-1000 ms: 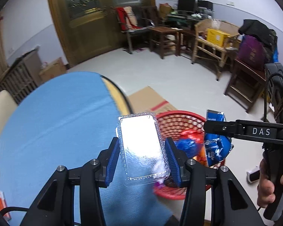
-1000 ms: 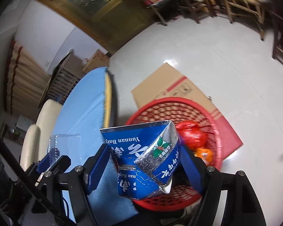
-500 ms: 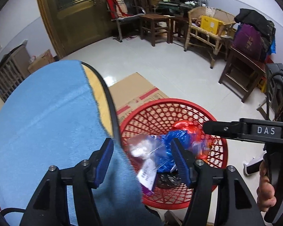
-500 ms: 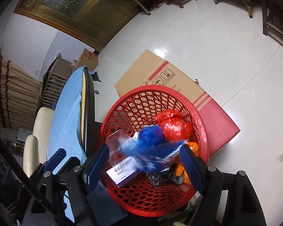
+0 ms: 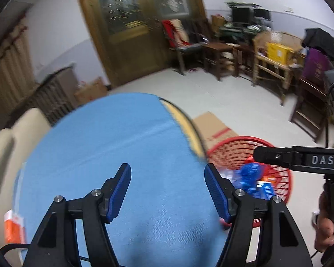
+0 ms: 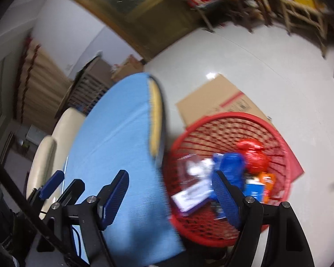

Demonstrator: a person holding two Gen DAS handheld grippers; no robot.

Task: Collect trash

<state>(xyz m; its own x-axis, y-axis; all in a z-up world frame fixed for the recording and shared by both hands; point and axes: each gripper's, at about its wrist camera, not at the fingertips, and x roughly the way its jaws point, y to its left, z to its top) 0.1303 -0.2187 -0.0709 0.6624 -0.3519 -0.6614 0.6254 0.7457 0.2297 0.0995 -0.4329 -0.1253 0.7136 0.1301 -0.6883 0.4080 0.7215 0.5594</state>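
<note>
Trash (image 6: 225,178) lies in the red basket (image 6: 278,129), right of your table (image 5: 113,146); both grippers (image 5: 167,191) (image 6: 170,197) gape wide, holding nothing.

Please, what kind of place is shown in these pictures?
Probably a lived-in room of a home, used partly for storage. Wooden chairs stand along the wall by a large wooden door, a round table with a blue cloth is in front, and a red basket of trash sits on the tiled floor.
</note>
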